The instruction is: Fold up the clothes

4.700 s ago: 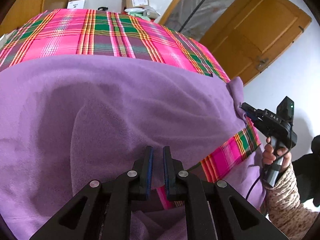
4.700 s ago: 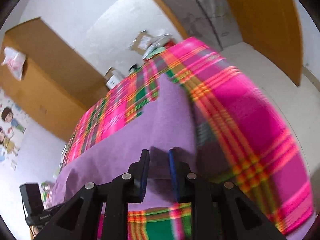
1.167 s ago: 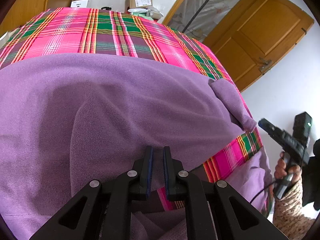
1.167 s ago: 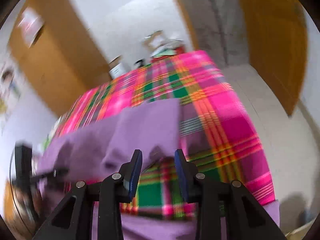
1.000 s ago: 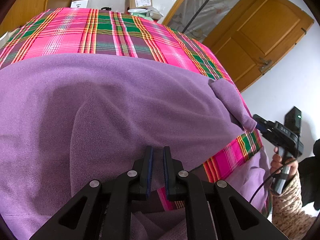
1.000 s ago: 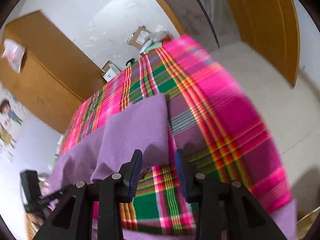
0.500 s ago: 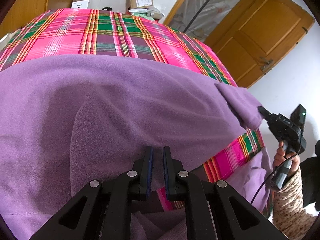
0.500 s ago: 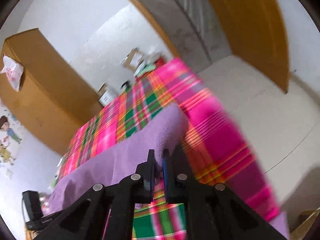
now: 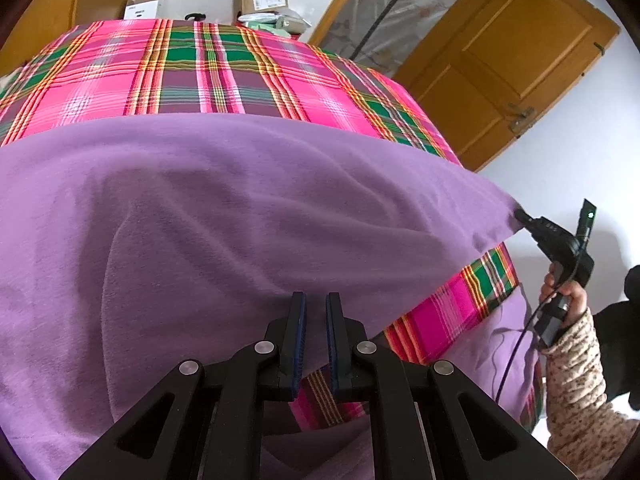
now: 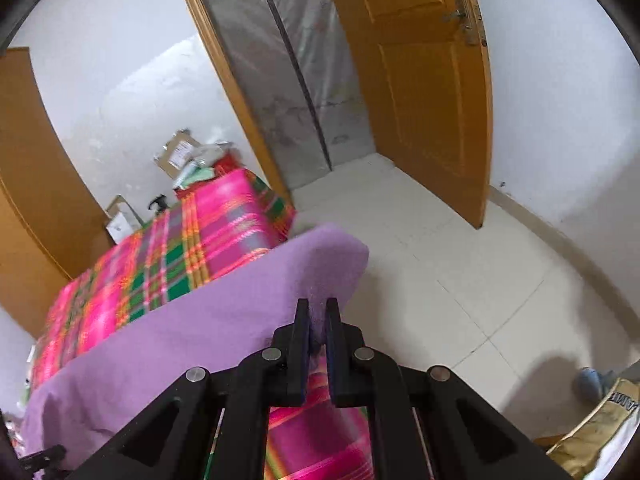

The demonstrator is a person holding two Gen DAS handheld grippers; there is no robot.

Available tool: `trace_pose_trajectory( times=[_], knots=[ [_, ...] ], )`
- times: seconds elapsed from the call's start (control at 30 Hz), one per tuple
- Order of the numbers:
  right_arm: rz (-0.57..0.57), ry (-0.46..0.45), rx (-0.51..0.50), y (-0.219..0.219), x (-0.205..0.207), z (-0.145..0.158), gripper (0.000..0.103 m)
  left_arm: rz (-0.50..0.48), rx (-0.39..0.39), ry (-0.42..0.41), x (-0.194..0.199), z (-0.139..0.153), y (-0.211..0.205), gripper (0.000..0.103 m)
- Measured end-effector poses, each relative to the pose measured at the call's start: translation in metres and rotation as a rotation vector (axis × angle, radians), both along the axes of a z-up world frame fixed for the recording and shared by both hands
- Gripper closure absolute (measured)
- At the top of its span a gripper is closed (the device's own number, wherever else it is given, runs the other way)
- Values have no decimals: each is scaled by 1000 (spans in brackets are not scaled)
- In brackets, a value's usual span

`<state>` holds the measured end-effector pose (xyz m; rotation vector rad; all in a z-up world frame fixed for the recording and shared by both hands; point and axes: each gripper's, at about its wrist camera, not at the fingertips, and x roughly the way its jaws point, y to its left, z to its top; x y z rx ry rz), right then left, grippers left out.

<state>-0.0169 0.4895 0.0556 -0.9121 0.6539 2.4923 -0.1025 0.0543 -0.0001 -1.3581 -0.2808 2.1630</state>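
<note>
The left gripper (image 9: 316, 312) has its two fingers drawn close, a narrow slit between the blue pads, and the near edge of the purple cloth (image 9: 240, 216) sits in that slit; whether the pads actually bite the fabric cannot be told, since the hem dips out of sight just there. Ahead of it the cloth spreads wide over a plaid bed (image 9: 200, 68), wrinkled and lifted a little toward its right. Off to that right side the right gripper (image 9: 524, 216) pinches the far corner of the cloth, pulling it to a taut point, with a hand (image 9: 568, 300) in a speckled sleeve (image 9: 576, 384) on its grip. From the right wrist view, the right gripper (image 10: 317, 312) has its fingers pressed together on a fold of the cloth (image 10: 224, 320), which rises ahead of the fingertips and drapes away to the left over the bed (image 10: 208, 236). Beyond the fingertips lie a tiled floor (image 10: 460, 280), an open wooden door (image 10: 424, 80) up and to the right, and boxes (image 10: 176, 152) past the bed's far end. More purple fabric hangs below the bed edge, under the left gripper.
</note>
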Motion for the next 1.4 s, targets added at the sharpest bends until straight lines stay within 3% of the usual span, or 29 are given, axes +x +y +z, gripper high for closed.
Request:
trace_pose_trajectory(
  times=[0.23,0.43,0.73,0.87,1.1,1.27,1.4],
  knots=[
    [-16,-56,31,2,-21,-8,96,-16,11,-7,-3,-2,6,93],
    [-40,-104,-43,10,-27,-21,95,-9,18,1,1,4,0,93],
    [72,19,12,-20,22,29,90,-6,48,68,29,34,-17,93],
    [145,16,30,-43,56,43,89,-38,54,91,51,42,-18,93],
    [230,-95,61,-80,97,15,74,-89,54,96,91,41,-19,93],
    [161,-160,93,-79,103,-9,66,-103,41,67,112,29,-23,93],
    [133,-174,45,-73,100,-24,64,-98,41,18,117,15,-24,93]
  ],
)
